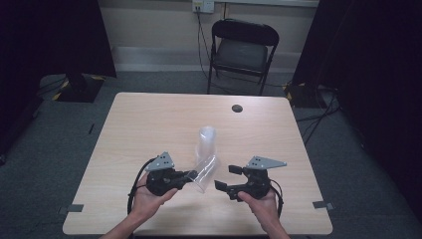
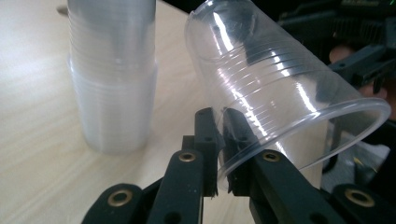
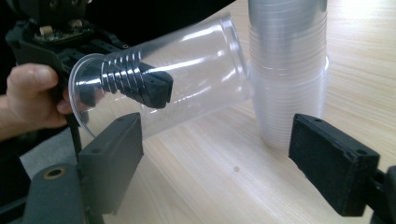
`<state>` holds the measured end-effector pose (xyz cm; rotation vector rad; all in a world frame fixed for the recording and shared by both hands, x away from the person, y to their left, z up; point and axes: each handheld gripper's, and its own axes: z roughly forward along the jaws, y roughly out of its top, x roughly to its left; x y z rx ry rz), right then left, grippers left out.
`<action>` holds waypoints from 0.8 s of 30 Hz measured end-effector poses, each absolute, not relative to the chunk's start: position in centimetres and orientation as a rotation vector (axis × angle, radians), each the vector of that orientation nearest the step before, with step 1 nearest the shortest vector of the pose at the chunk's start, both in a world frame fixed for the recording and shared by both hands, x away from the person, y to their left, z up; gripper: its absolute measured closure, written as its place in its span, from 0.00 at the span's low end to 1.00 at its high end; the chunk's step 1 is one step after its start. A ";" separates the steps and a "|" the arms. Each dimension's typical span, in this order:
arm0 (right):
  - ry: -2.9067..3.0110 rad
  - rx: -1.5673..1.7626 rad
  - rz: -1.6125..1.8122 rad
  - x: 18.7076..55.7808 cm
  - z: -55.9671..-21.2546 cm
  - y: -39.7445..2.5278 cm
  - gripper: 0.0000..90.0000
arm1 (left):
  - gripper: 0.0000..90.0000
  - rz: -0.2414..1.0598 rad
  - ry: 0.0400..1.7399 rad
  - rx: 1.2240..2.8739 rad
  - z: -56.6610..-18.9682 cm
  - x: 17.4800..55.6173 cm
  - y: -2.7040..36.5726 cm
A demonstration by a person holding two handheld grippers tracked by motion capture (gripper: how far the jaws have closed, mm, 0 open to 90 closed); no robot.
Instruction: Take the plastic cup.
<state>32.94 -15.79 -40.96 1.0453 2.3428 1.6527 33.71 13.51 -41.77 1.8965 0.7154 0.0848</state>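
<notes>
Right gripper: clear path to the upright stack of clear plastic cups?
Probably yes. The right gripper is open, and the upright stack of clear plastic cups stands just ahead. The tilted clear plastic cup, clamped by the left gripper, hangs beside it.

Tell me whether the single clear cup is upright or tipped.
Tipped. The clear cup lies nearly on its side, its rim pinched by the left hand-held gripper, base toward the upright cup stack.

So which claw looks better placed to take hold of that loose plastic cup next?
Probably the right claw: its jaws stand open beside the clear cup, whose rim the left claw pinches.
</notes>
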 end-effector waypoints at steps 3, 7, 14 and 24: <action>2.354 1.011 1.621 32.7 -40.9 -15.7 0.21 | 0.95 0.050 0.707 1.950 -41.9 34.1 13.6; 2.365 0.950 1.594 32.7 -40.8 -15.5 0.21 | 0.95 0.008 0.665 2.033 -42.0 34.4 13.3; 2.387 0.857 1.573 32.5 -40.5 -15.0 0.23 | 0.95 0.022 0.596 2.133 -41.9 34.5 12.2; 2.489 0.663 1.512 32.4 -40.4 -13.4 0.22 | 0.95 -0.018 0.567 2.244 -41.7 34.9 11.9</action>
